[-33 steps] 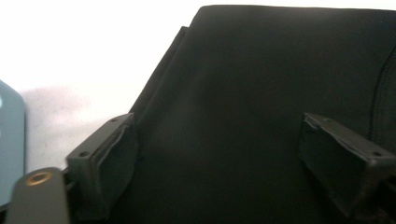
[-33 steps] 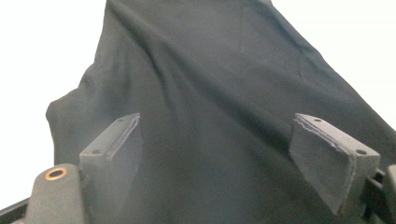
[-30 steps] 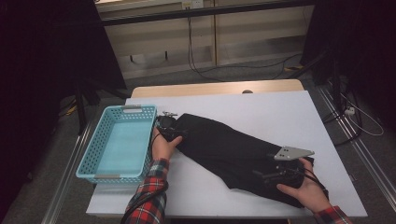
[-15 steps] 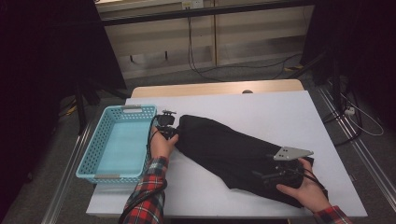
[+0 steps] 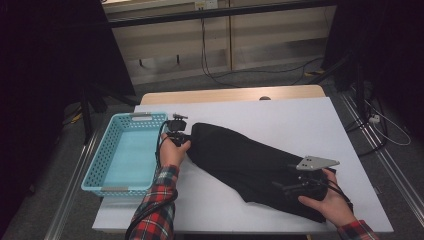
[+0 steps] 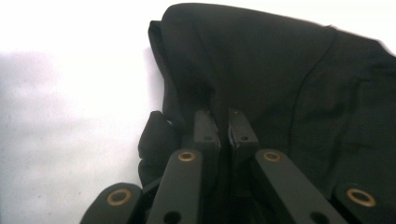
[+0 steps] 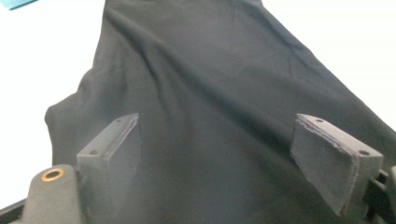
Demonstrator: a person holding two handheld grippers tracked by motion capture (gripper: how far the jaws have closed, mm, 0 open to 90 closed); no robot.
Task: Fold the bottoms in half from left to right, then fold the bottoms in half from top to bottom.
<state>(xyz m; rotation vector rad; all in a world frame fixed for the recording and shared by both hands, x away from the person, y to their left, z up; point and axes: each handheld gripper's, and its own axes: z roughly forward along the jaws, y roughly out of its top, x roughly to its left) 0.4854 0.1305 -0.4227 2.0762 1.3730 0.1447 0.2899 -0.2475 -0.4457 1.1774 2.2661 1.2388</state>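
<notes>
1. Two tongs work at the desk [image 5: 300, 120], one in each of the person's hands: the left tongs [image 5: 186, 138] near the far left end of a black garment [image 5: 240, 160], the right tongs [image 5: 290, 182] over its near right end.
2. One garment, one basket and one desk are in the scene; both sleeves of the person are red plaid.
3. Left tongs [image 6: 223, 122]: the jaws have just been closing and now stand pressed together on a fold of the black cloth at the garment's edge, with fabric bunched up around and between the pads.
4. Right tongs [image 7: 224, 154]: the jaws are spread wide, one pad on each side of the view, with the black cloth lying beneath and between them. The pads do not pinch it; whether they rest on the cloth I cannot tell.
5. Atop the right tongs sits a grey three-cornered plate [image 5: 317, 162], seen from the high view.
6. The black garment [image 6: 280, 79] lies flat on the white desk in a long band that runs slantwise from the far left, just beside the basket, to the near right edge by the right hand [image 5: 330, 200].
7. Its cloth is dark, matte and softly creased, with a seam line showing in the left gripper view and long shallow folds in the right gripper view [image 7: 219, 70].
8. A light blue plastic basket [image 5: 100, 172] with latticed walls stands at the desk's left edge, close to the left hand [image 5: 172, 152].
</notes>
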